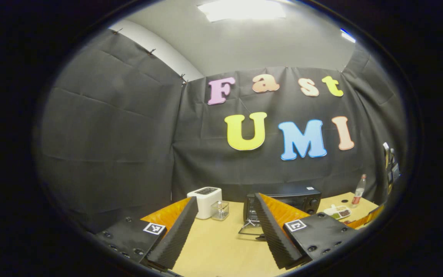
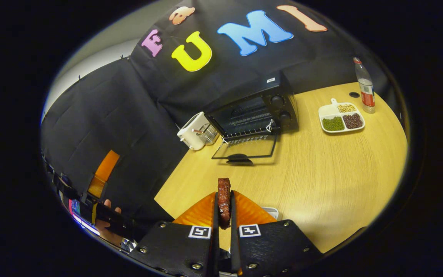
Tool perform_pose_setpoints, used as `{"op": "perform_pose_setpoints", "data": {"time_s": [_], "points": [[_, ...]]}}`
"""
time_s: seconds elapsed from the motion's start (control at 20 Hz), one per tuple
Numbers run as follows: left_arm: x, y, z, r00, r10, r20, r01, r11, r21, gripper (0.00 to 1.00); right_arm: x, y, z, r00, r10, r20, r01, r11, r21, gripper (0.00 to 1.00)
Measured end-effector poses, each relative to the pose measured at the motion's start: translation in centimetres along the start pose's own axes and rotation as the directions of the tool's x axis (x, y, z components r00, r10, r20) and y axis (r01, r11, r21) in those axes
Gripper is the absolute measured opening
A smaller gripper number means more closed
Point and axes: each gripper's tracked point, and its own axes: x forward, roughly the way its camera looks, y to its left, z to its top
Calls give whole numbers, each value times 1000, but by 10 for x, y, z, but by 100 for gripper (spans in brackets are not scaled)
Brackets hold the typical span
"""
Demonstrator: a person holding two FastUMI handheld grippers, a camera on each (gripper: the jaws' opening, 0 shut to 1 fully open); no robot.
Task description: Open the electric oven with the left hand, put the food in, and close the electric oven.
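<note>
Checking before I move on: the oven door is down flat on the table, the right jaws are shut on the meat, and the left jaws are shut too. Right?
Not quite. The left gripper is open, jaws spread wide with nothing between them, as the left gripper view shows. The rest holds: the oven door lies open and the right gripper clamps the meat.

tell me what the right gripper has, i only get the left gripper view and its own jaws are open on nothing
Observer: In the right gripper view the right gripper is shut on a dark piece of meat, which sticks up between its jaws.
Operator: ok, oven door looks partly hidden on my side, is it all the way down
Observer: Yes, the oven has its glass door folded flat onto the table.
Operator: anything on the rack
Observer: The wire rack looks bare.
</note>
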Motion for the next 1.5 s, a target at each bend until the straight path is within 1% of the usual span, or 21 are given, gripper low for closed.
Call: {"op": "perform_pose_setpoints", "data": {"time_s": [0.05, 0.25, 0.3, 0.4, 0.45, 0.5, 0.55, 0.65, 0.7, 0.8, 1.05, 1.3, 1.45, 1.5], "points": [[8, 3, 0, 1000, -2, 1, 2, 1000, -5, 100, 10, 3, 9, 1000, 3, 13, -3, 1000, 0, 12], [48, 20, -6, 1000, -9, -7, 9, 1000, -16, 100, 55, 8, 44, 998, -14, 62, 13, 1000, 9, 12], [57, 24, -8, 1000, -11, -10, 11, 1000, -15, 97, 67, 8, 51, 997, -18, 73, 17, 1000, 17, 12], [76, 33, -10, 1000, -17, -9, 17, 1000, -10, 97, 89, 12, 64, 996, -14, 92, 11, 999, 38, 12], [85, 37, -11, 1000, -20, -10, 19, 1000, -9, 100, 100, 13, 71, 994, -17, 105, 11, 999, 49, 12], [94, 41, -14, 1000, -20, -11, 20, 1000, -9, 97, 111, 14, 76, 993, -20, 119, 14, 998, 54, 12], [102, 46, -17, 1000, -19, -14, 19, 1000, -12, 97, 122, 13, 83, 991, -26, 131, 19, 998, 53, 12], [119, 53, -22, 999, -24, -23, 24, 999, -26, 97, 141, 9, 93, 986, -45, 159, 39, 998, 42, 12], [127, 56, -27, 999, -32, -30, 31, 999, -33, 100, 152, 6, 98, 984, -57, 169, 51, 998, 43, 12], [142, 61, -32, 998, -46, -33, 44, 998, -38, 100, 173, 2, 106, 979, -77, 190, 67, 996, 55, 12], [172, 77, -37, 998, -56, -38, 56, 998, -10, 100, 222, -24, 125, 965, -148, 219, 132, 987, 87, 12], [189, 95, -49, 996, -51, -74, 53, 998, 23, 100, 263, -38, 134, 956, -155, 248, 130, 985, 113, 12], [198, 102, -55, 994, -47, -94, 52, 997, 51, 92, 279, -46, 138, 950, -160, 268, 132, 984, 121, 12], [200, 102, -56, 994, -48, -97, 53, 997, 56, 100, 283, -46, 140, 948, -158, 278, 126, 984, 130, 12]]}}
